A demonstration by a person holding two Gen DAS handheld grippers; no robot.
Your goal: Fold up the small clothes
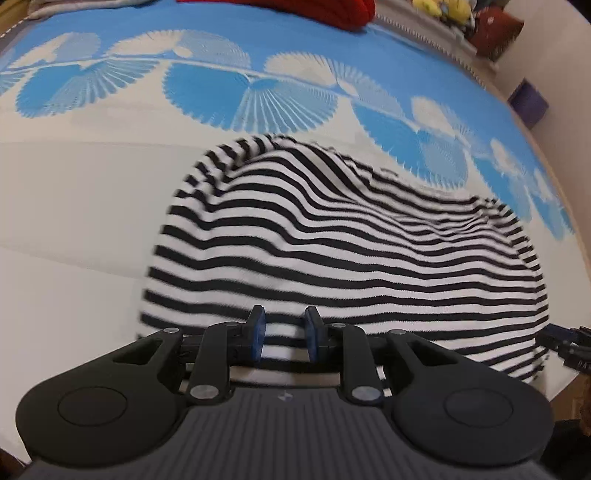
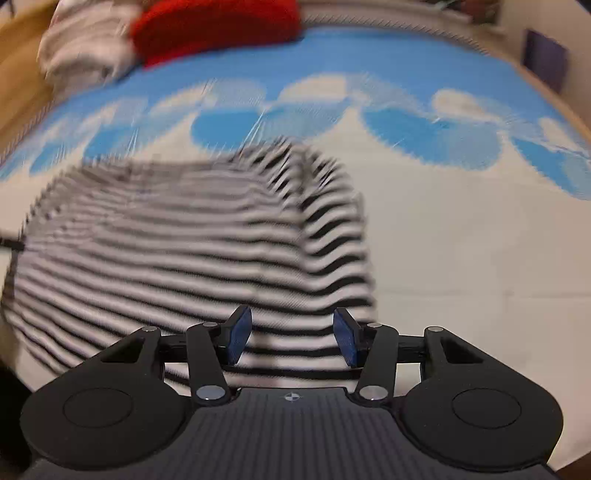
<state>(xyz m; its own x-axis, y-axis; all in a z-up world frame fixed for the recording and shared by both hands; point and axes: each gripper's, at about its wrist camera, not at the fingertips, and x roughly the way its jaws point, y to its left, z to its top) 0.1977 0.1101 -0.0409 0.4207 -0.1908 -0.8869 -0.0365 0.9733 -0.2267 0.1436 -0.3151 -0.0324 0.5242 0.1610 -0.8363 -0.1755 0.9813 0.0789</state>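
A black-and-white striped garment [image 1: 332, 251] lies on the bed, its near edge under both grippers. It also shows, blurred, in the right wrist view [image 2: 192, 251]. My left gripper [image 1: 284, 334] is open over the garment's near left part, blue pads apart, nothing between them. My right gripper [image 2: 293, 338] is open wider over the near right part, close to the garment's right edge. The right gripper's tip shows at the far right of the left wrist view [image 1: 565, 341].
The bed cover [image 1: 74, 221] is white near me, blue with white fan shapes further back. A red cushion [image 2: 218, 26] and pale bundled cloth [image 2: 85, 51] lie at the far end. A purple box [image 1: 528, 103] stands beside the bed on the right.
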